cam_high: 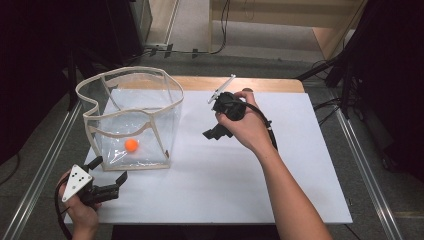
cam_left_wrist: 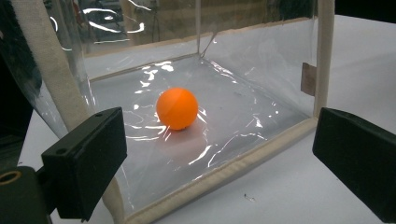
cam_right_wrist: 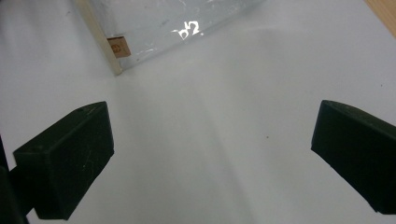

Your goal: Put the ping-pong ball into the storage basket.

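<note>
A clear plastic bag-box with beige cloth trim stands open-topped on the left of the white sheet. An orange ball rests on its floor near the front wall. My left gripper sits at the box's front left corner, open and holding nothing; in the left gripper view the ball lies beyond the clear wall, past the bottom trim, ahead of the left gripper. My right gripper hovers right of the box, pointing toward it, open and holding nothing. Its own view has the right gripper over bare sheet, the box's corner farther on.
The white sheet covers most of a wooden table, with bare sheet to the right and front. Metal rails run along both table sides. Cables lie on the floor behind the table.
</note>
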The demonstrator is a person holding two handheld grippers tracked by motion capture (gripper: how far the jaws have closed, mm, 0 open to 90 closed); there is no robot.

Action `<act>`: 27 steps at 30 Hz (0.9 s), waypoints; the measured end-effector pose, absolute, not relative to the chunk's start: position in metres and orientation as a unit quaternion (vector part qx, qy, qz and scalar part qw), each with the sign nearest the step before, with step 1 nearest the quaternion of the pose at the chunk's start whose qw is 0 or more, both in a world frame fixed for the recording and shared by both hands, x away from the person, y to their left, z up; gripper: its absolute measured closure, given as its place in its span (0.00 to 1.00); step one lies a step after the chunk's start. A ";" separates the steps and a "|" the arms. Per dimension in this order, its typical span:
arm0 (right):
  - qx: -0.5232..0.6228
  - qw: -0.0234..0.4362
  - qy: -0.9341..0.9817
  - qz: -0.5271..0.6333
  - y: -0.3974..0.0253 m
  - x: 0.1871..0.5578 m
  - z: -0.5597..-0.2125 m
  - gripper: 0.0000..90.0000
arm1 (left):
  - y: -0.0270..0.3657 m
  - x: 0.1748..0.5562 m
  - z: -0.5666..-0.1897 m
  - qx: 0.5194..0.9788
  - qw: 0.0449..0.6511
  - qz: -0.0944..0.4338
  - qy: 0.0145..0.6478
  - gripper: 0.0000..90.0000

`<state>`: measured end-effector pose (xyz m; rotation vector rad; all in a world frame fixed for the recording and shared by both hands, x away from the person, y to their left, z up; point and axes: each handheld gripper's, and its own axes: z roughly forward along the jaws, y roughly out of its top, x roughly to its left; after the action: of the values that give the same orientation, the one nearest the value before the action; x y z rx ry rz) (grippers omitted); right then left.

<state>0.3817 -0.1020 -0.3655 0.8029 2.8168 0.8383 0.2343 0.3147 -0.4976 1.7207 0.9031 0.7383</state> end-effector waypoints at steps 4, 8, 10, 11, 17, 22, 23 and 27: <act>0.268 0.045 0.921 0.278 -0.109 0.377 -0.371 0.00 | 0.315 0.234 -0.498 0.713 0.508 0.306 0.374 0.04; 0.273 0.046 0.919 0.282 -0.116 0.372 -0.375 0.00 | 0.314 0.234 -0.498 0.714 0.506 0.307 0.374 0.04; 0.276 0.047 0.917 0.284 -0.120 0.369 -0.377 0.00 | 0.315 0.235 -0.498 0.714 0.506 0.306 0.373 0.04; 0.276 0.047 0.916 0.286 -0.122 0.368 -0.378 0.00 | 0.315 0.235 -0.498 0.714 0.506 0.306 0.374 0.04; 0.284 0.047 0.912 0.291 -0.132 0.360 -0.385 0.00 | 0.314 0.234 -0.498 0.715 0.505 0.307 0.373 0.04; 0.292 0.046 0.909 0.295 -0.142 0.355 -0.393 0.00 | 0.314 0.234 -0.498 0.716 0.504 0.307 0.373 0.04; 0.293 0.047 0.909 0.295 -0.144 0.354 -0.394 0.00 | 0.314 0.234 -0.498 0.717 0.503 0.307 0.372 0.04; 0.297 0.047 0.906 0.298 -0.150 0.350 -0.399 0.00 | 0.314 0.234 -0.498 0.717 0.503 0.307 0.372 0.04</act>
<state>0.3500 -0.1504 -0.3989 0.9070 2.7628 0.9100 0.2344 0.3141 -0.4977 1.7311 0.8990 0.7419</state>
